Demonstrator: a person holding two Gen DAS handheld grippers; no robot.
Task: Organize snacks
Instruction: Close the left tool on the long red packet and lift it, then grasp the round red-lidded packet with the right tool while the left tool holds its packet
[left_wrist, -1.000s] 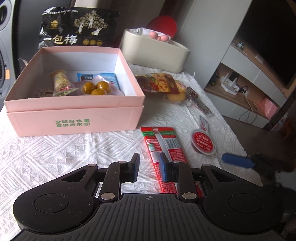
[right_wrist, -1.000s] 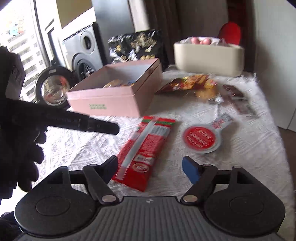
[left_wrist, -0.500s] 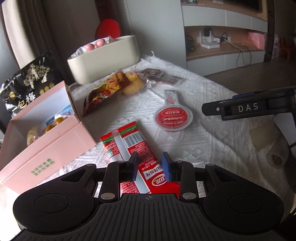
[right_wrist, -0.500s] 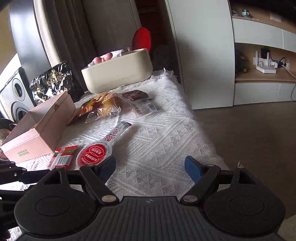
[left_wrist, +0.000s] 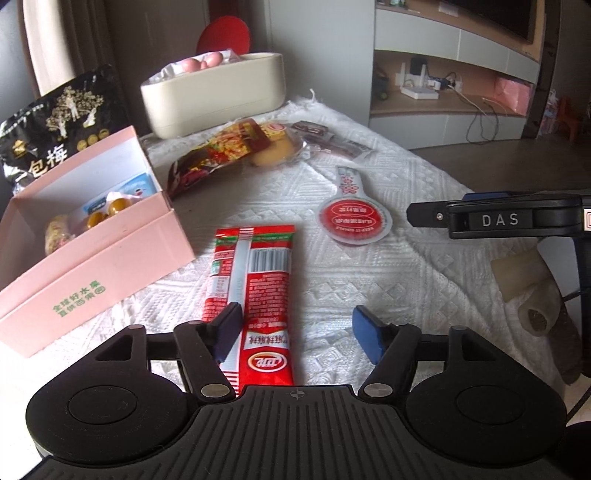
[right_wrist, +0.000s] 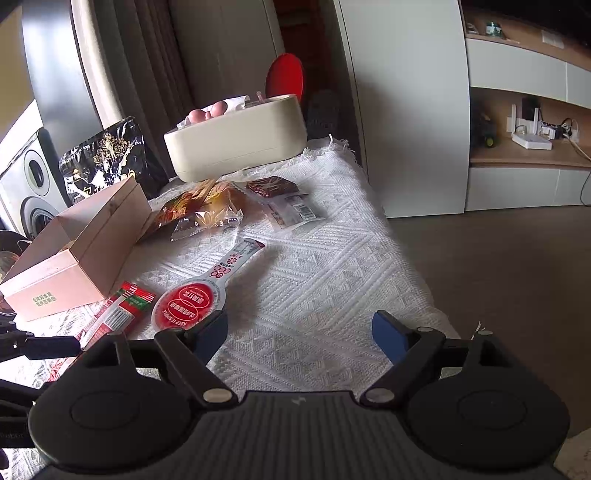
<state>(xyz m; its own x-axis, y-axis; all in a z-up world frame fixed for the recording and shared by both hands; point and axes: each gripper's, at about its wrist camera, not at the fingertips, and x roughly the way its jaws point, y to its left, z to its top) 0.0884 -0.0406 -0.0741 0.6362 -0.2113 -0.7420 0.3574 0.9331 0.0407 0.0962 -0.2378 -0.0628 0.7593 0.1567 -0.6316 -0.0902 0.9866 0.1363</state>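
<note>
1. Left wrist view: the left gripper (left_wrist: 295, 330) has just been opening and its jaws now stand wide apart, gripping nothing. The near end of the red snack packet (left_wrist: 255, 295) lies flat on the white cloth (left_wrist: 406, 288) between them, close against the left finger; whether that finger touches it I cannot tell.
2. Ahead and to the right of this gripper lies a round red-lidded cup (left_wrist: 352, 219) with a long tab, apart from the packet.
3. Ahead and to the left sits the open pink box (left_wrist: 110, 266), with small wrapped snacks inside.
4. Farther ahead lie a crumpled snack bag (left_wrist: 236, 151), a cream tub (left_wrist: 214, 98) and a black bag (left_wrist: 59, 122).
5. Right wrist view: the right gripper (right_wrist: 299, 338) has also been opening; its jaws are spread wide over bare cloth, with nothing between them.
6. The red-lidded cup lies just ahead of its left finger, the red packet farther left beside the pink box.
</note>
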